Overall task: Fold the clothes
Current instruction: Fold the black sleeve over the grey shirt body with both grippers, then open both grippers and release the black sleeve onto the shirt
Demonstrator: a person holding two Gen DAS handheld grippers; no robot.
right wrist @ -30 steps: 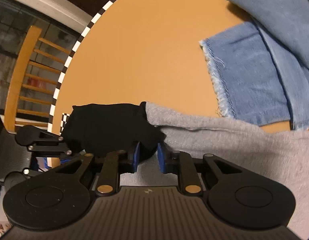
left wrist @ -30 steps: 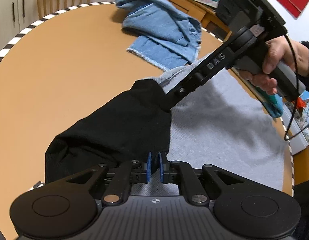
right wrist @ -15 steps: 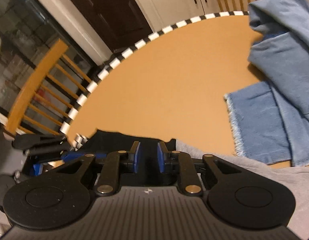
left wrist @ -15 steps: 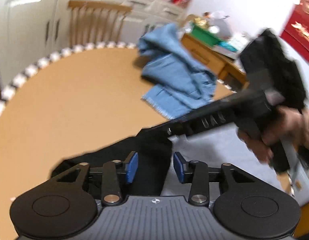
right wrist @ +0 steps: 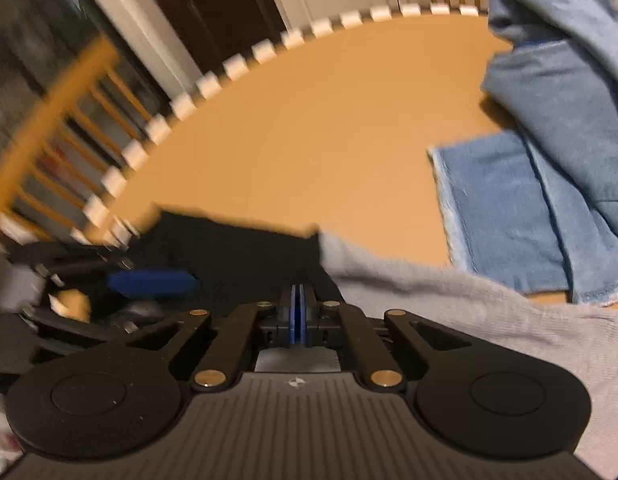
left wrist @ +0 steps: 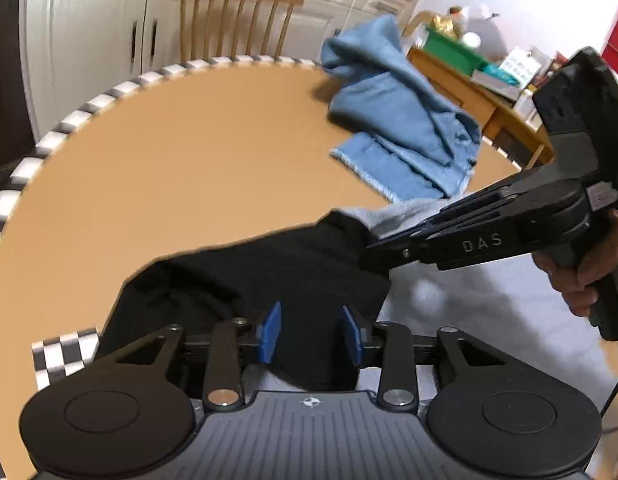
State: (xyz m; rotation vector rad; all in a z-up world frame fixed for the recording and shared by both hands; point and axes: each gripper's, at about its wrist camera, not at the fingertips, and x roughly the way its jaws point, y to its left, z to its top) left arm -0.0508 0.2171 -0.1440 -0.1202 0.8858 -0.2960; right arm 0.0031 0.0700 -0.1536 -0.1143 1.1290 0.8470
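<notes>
A grey knit top (left wrist: pixel 489 320) with a black sleeve (left wrist: pixel 269 272) lies on the round tan table (left wrist: pixel 169 168). My left gripper (left wrist: pixel 309 334) stands open over the sleeve. Black cloth lies loose between its blue pads (left wrist: pixel 269 332). A hand (left wrist: pixel 581 272) holds my right gripper (left wrist: pixel 375 245), whose tips reach the sleeve's far edge, where black meets grey. In the right wrist view that gripper (right wrist: pixel 297 312) is shut, pads together, with the sleeve (right wrist: pixel 237 256) and the grey body (right wrist: pixel 469 304) just beyond. Whether any cloth is pinched there I cannot tell.
A crumpled blue denim garment (left wrist: pixel 405 132) lies at the table's far side, close to the grey top (right wrist: pixel 549 160). The table has a checkered rim (left wrist: pixel 109 92). Wooden chairs (left wrist: pixel 237 24) (right wrist: pixel 49 120) stand past the rim, and a cluttered side table (left wrist: pixel 469 80) stands behind the denim.
My left jaws went from shut on the black sleeve to open. My right jaws closed from a gap around the cloth to fully shut. Both views tilted up.
</notes>
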